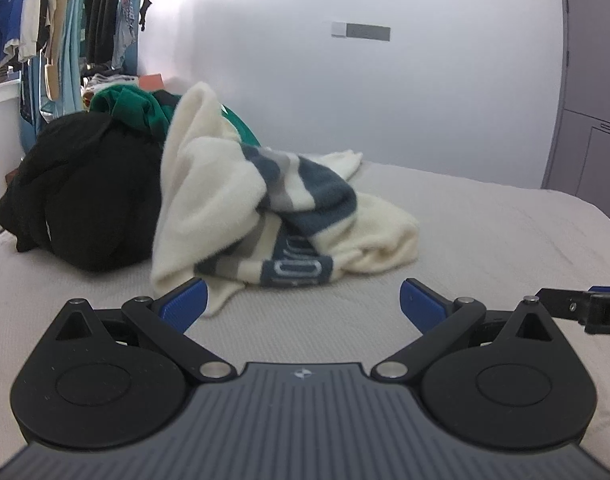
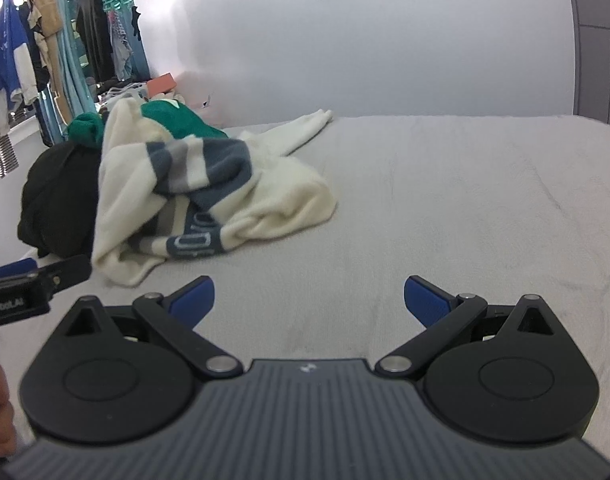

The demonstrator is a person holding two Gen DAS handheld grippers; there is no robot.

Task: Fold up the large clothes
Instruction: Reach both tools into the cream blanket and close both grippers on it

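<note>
A crumpled cream sweater with blue and grey stripes (image 1: 241, 208) lies on the grey bed (image 1: 485, 240), draped against a pile of a black garment (image 1: 85, 192) and a green one (image 1: 133, 108). My left gripper (image 1: 303, 300) is open and empty, low over the bed just in front of the sweater's near edge. My right gripper (image 2: 309, 300) is open and empty, to the right of the sweater (image 2: 209, 184), over bare bed (image 2: 465, 200). The left gripper's side shows at the left edge of the right wrist view (image 2: 29, 284).
Clothes hang on a rack (image 1: 45, 20) at the far left. A white wall (image 1: 385, 92) stands behind the bed and a grey wardrobe (image 1: 593, 80) at the right. The right half of the bed is bare.
</note>
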